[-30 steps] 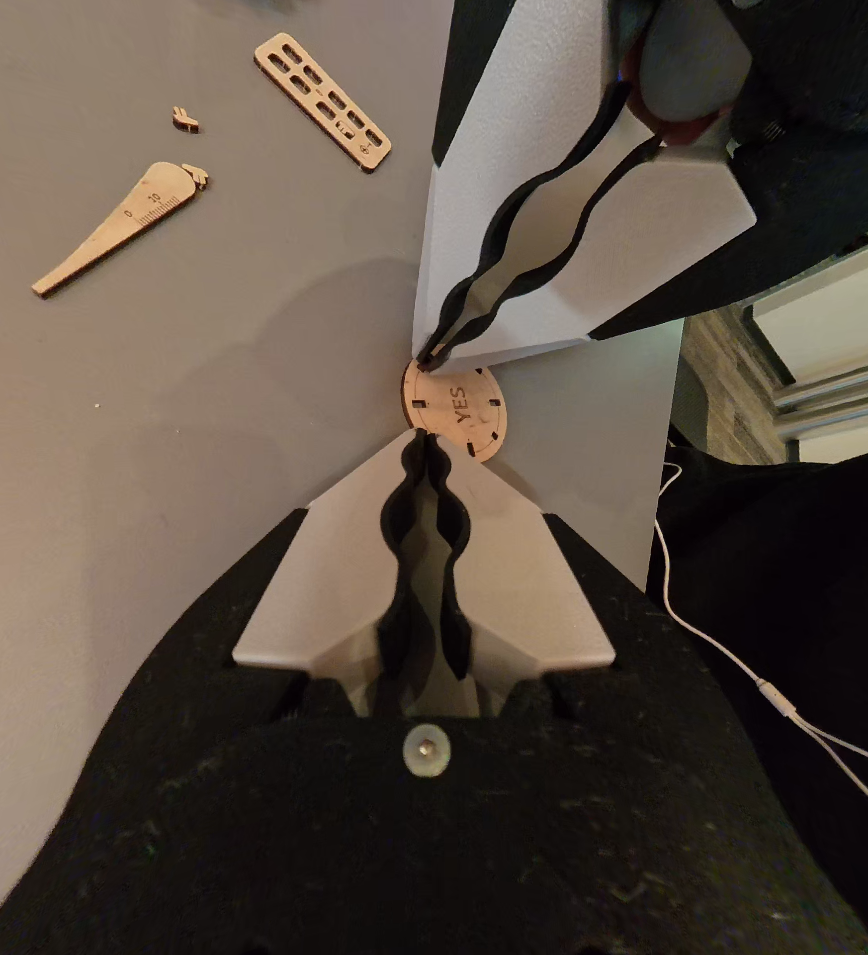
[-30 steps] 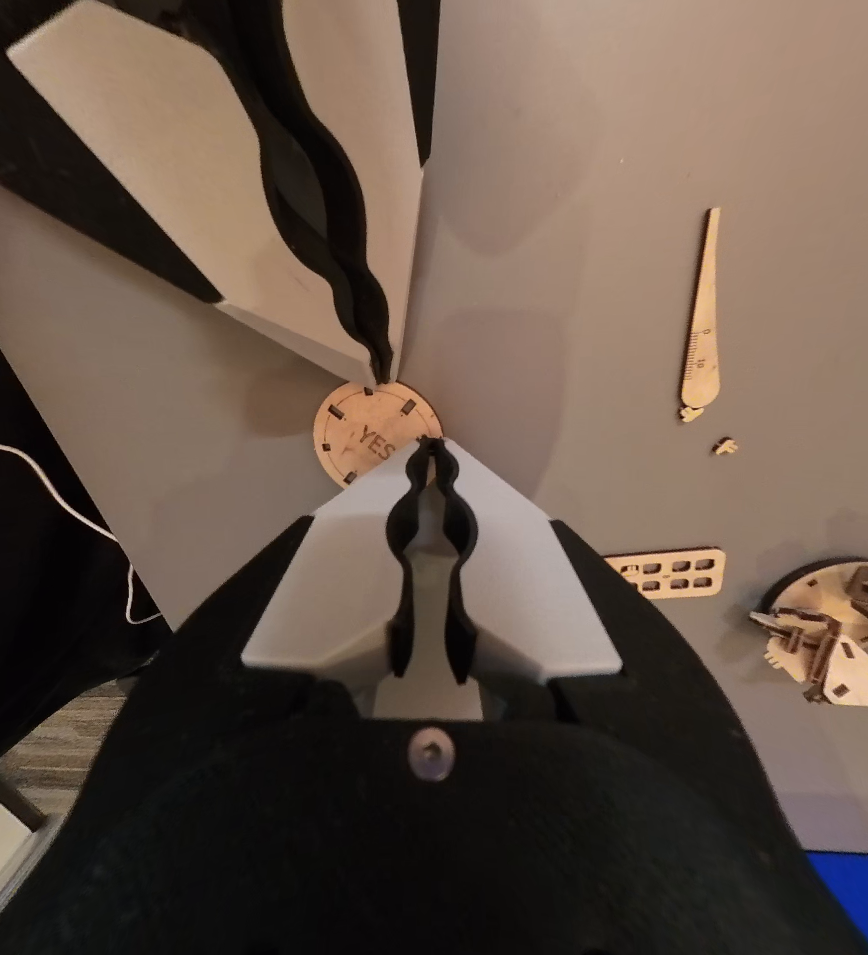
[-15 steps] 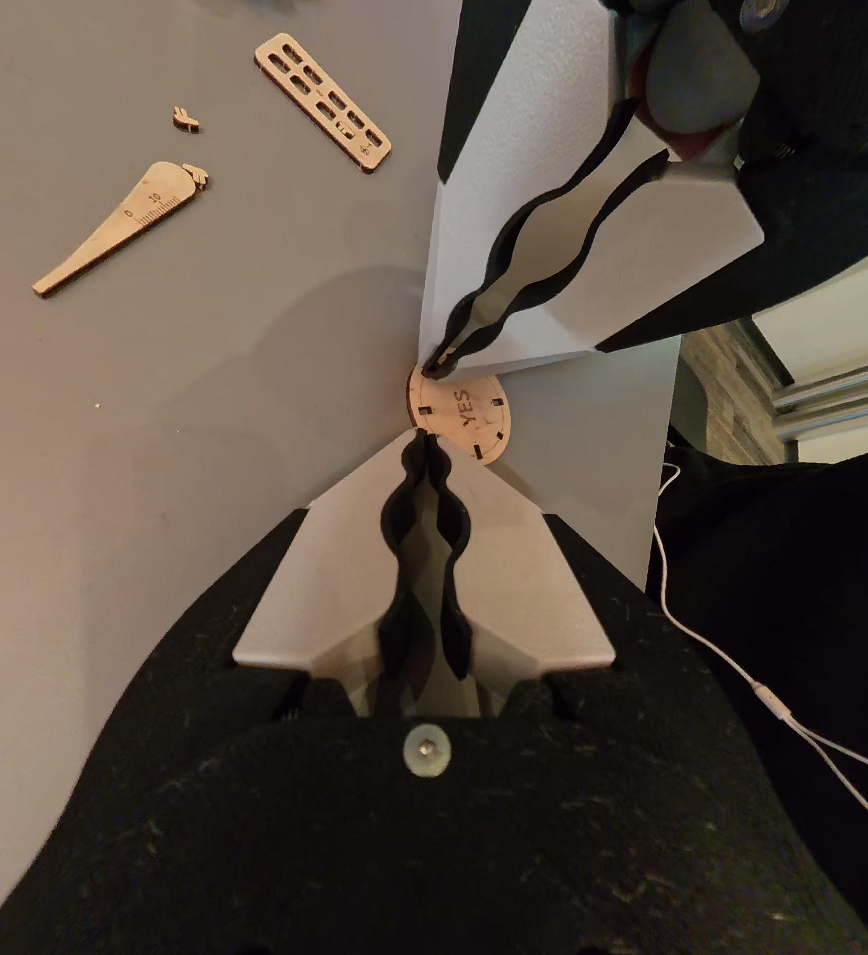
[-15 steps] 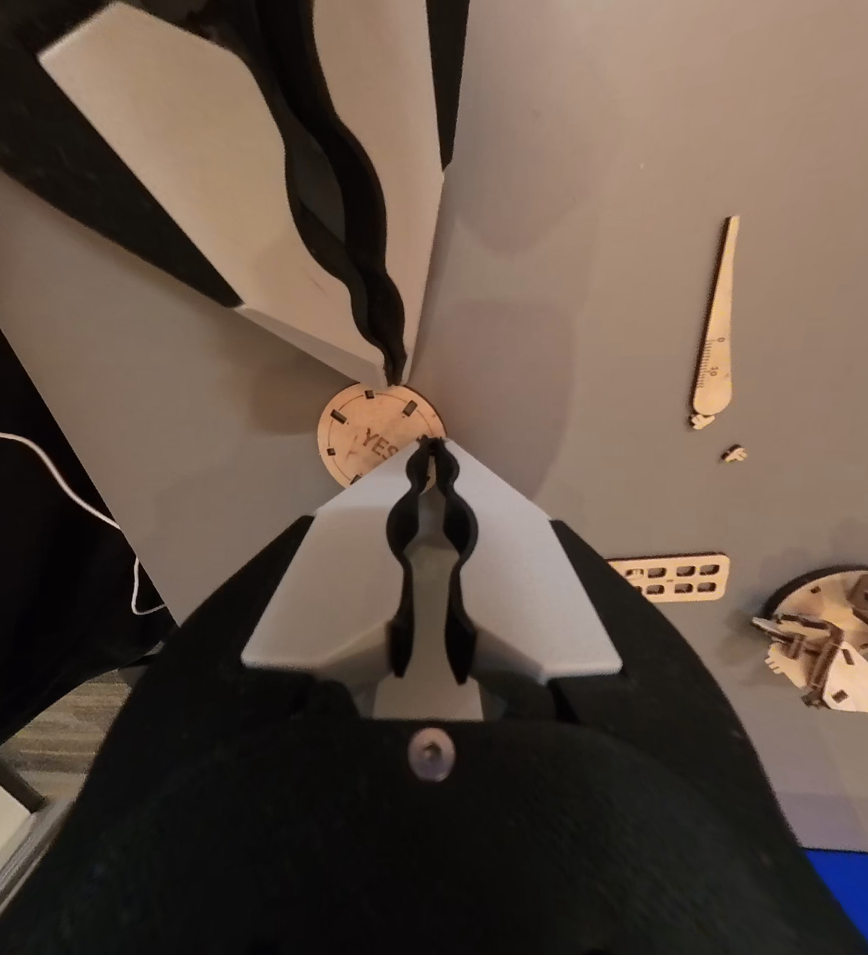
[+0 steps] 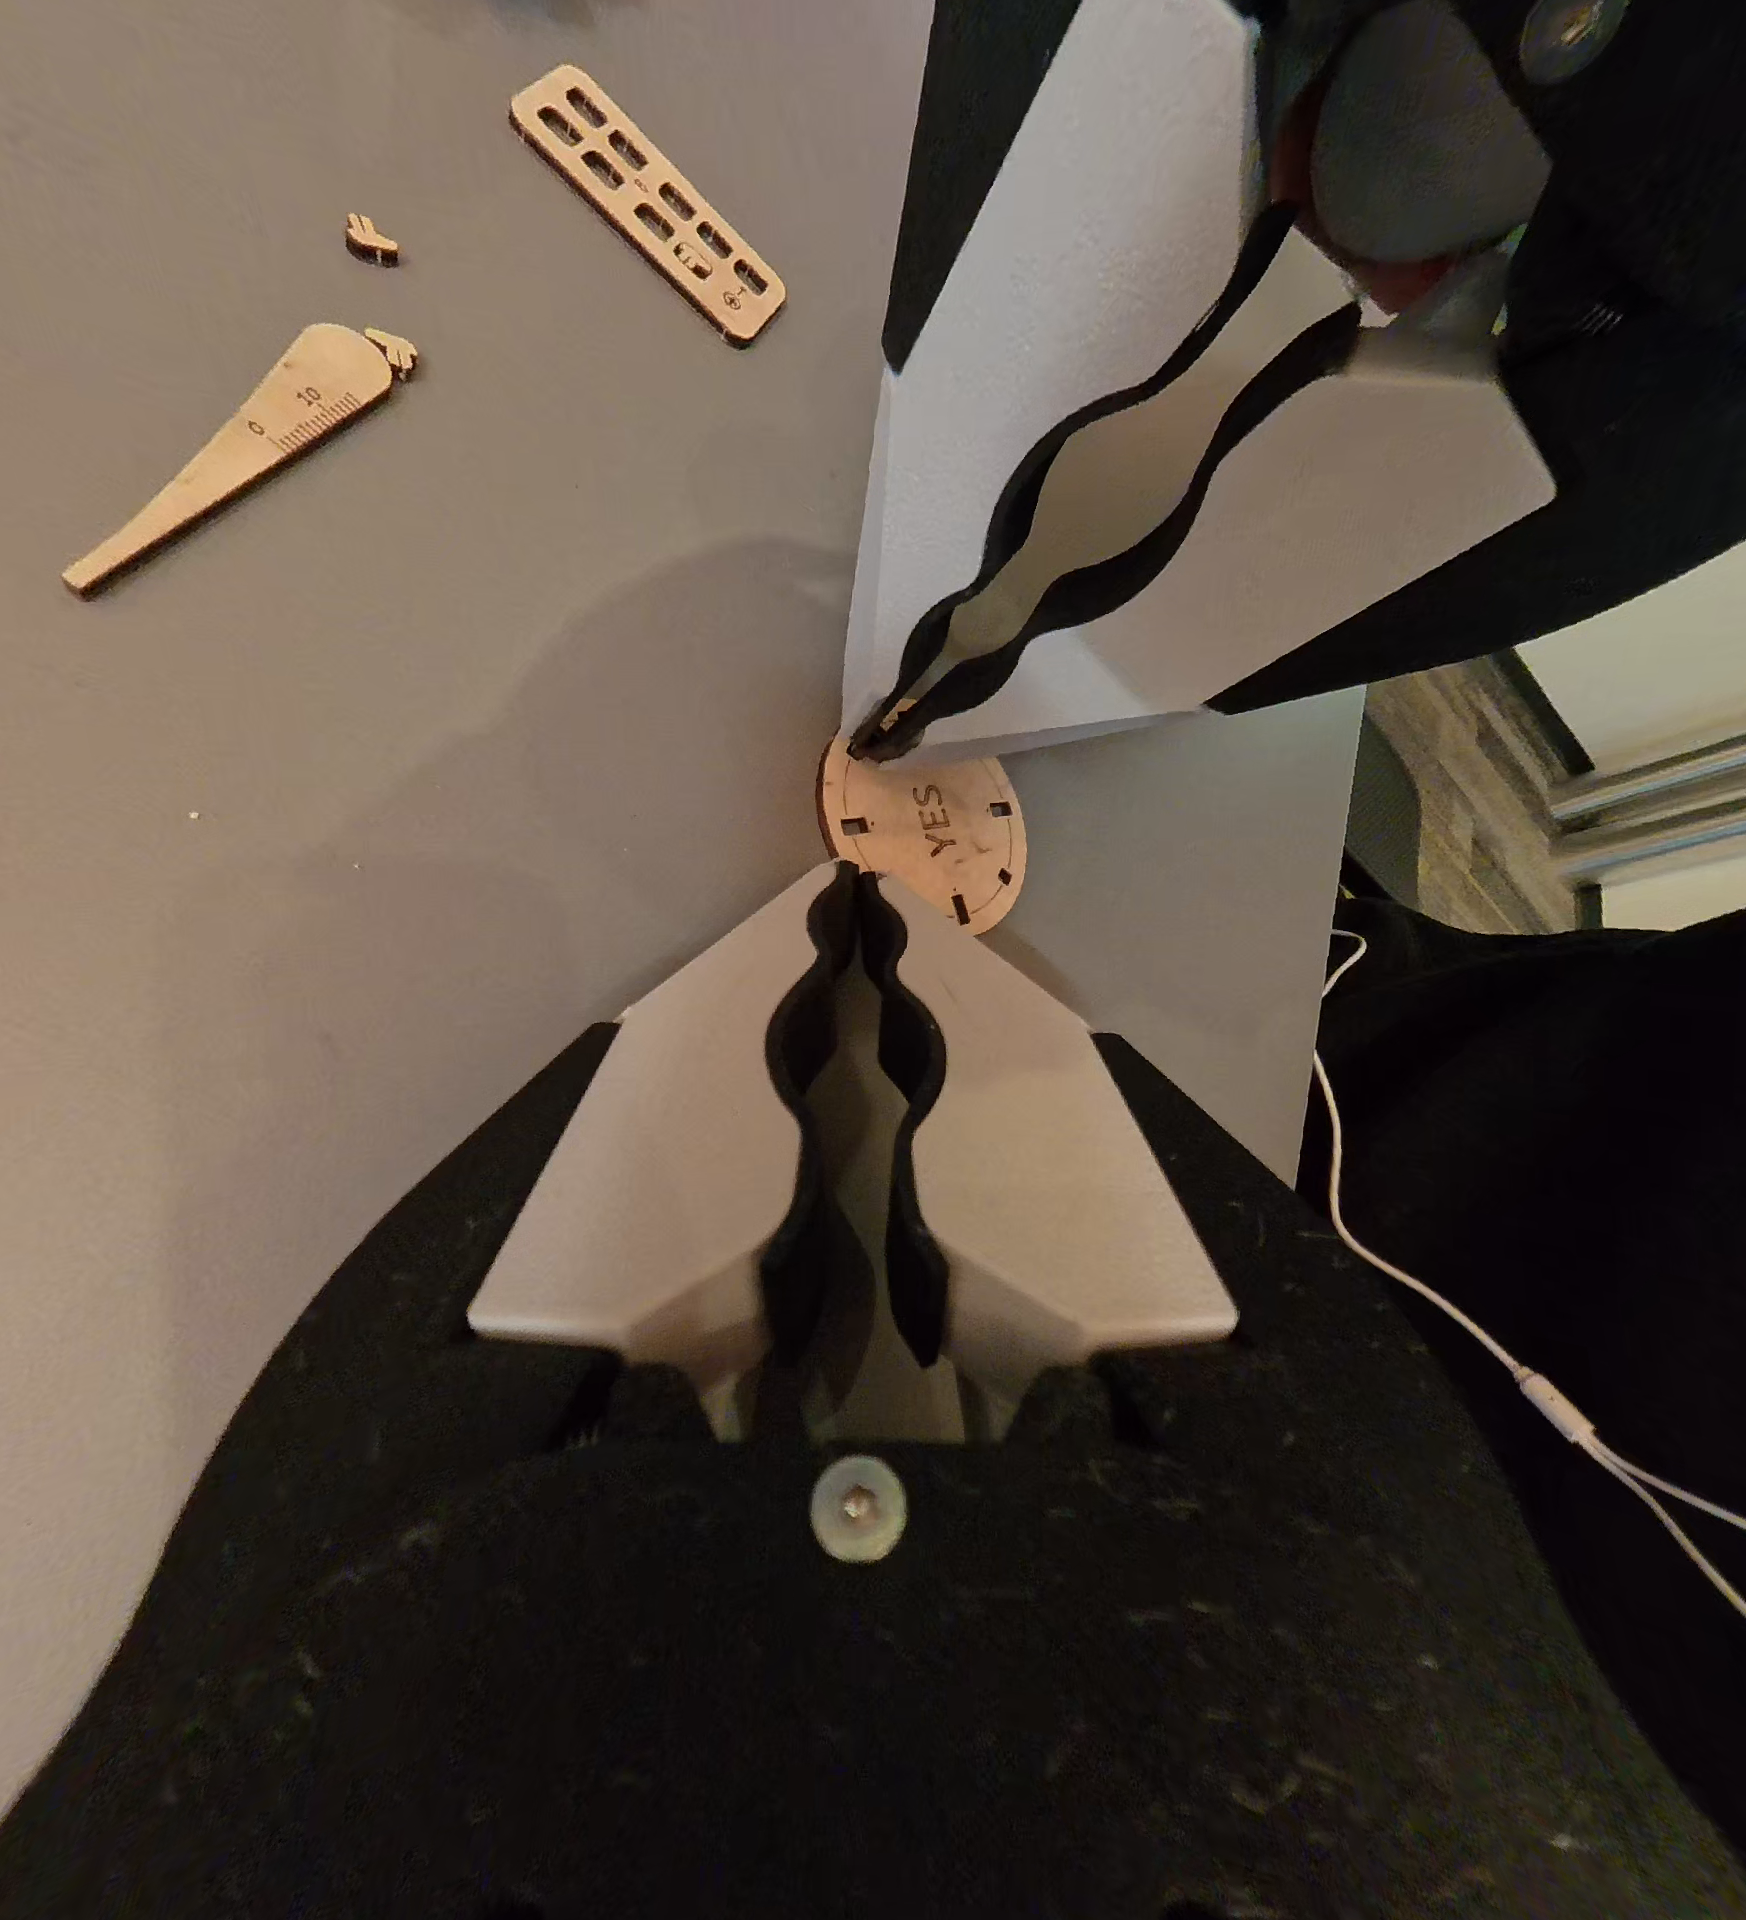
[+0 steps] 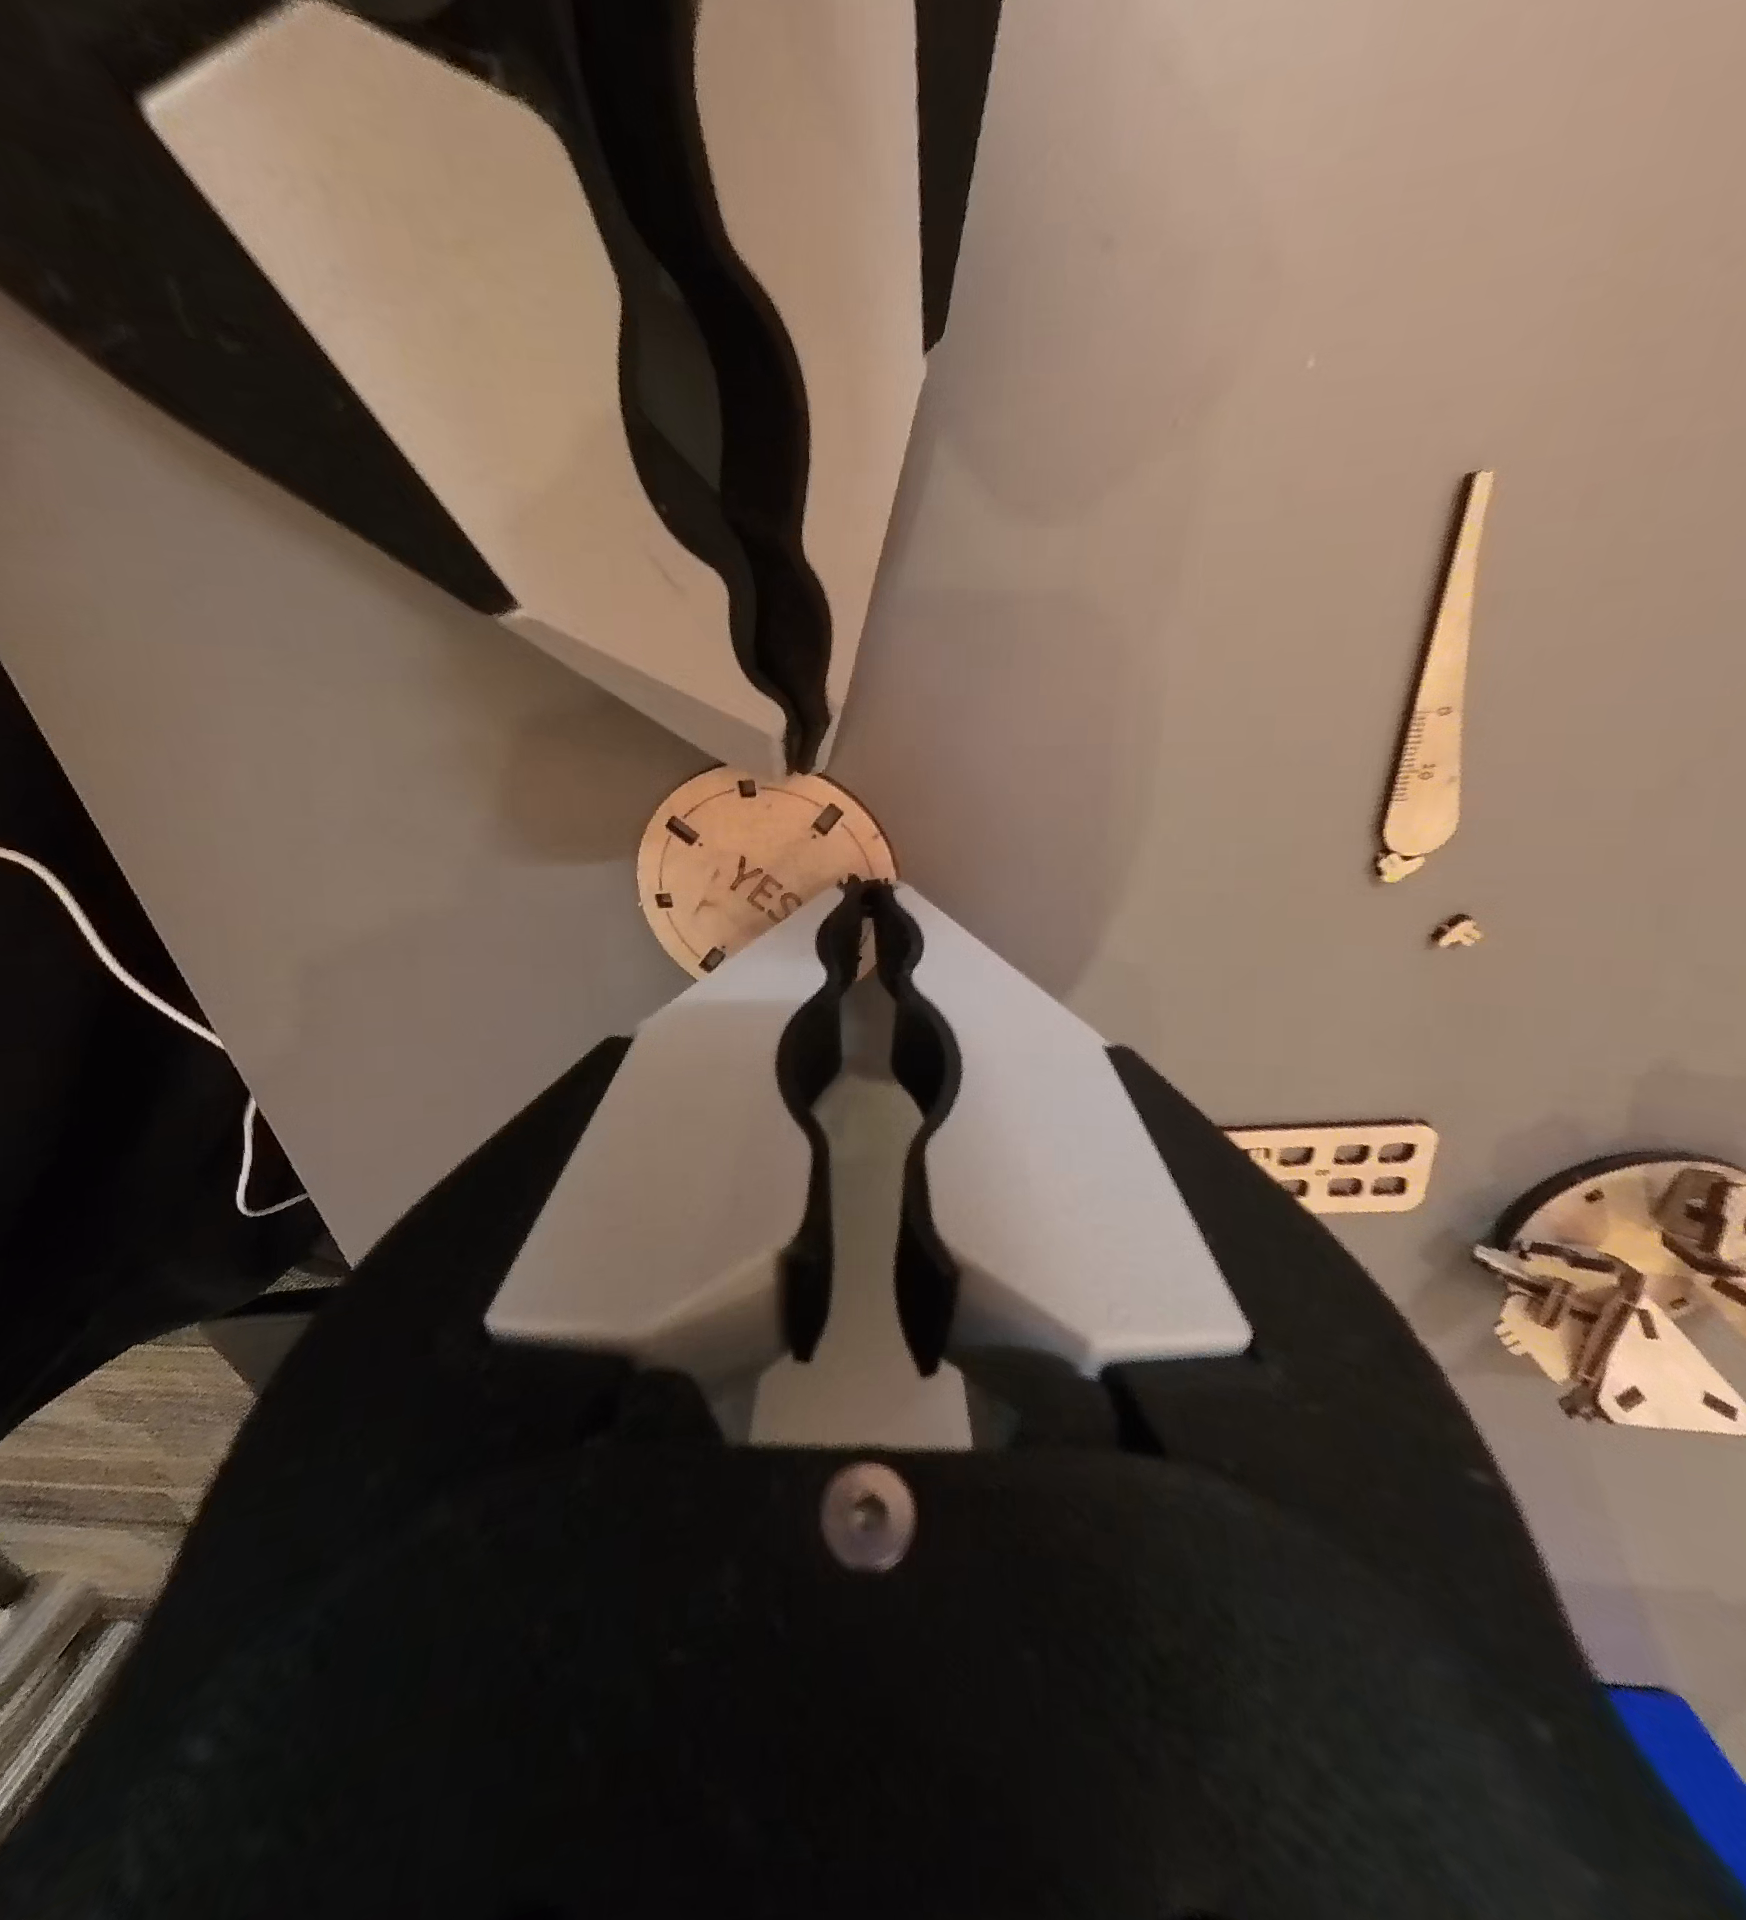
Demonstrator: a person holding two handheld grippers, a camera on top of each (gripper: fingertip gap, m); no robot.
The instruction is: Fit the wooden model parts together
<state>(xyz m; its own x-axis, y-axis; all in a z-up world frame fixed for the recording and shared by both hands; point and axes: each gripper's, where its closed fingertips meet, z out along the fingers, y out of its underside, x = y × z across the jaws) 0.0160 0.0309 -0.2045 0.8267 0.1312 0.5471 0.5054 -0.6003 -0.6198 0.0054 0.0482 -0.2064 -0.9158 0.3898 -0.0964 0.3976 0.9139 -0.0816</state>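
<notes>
Wooden disc point(image 5: 936, 831), round, thin, with small rectangular slots around an engraved ring and a word at its middle, lies flat on the grey table point(image 5: 433, 831), near the table's edge and well apart from the other parts. Left gripper point(image 5: 853, 883) has its black pads drawn together at the tips, and those tips sit at the disc's rim on one side. Right gripper point(image 6: 864, 894) is likewise clenched at the tips, which rest on the disc's face just inside the opposite rim; whether either pair pinches some tiny piece cannot be told, as the tips are too small and dark. Judged risks are as follows. The disc is light and the table looks smooth, so uneven pressure from the two opposed tips may make it skid sideways or pivot out from between them. Downward pressure near the rim may tip the far side up and flip it. Its place close to the table edge leaves little margin, and a slide that way may send it off, towards the white cable point(image 5: 1420, 1299) and the dark area below. The slots are narrow, so a small misalignment there may jam or splinter the thin wood. Farther off lie a tapered wooden scale piece point(image 5: 235, 457), a slotted wooden strip point(image 5: 645, 203), two small wooden bits point(image 5: 370, 237) and a partly built wooden assembly point(image 6: 1679, 1299); none is within reach of a short slide
</notes>
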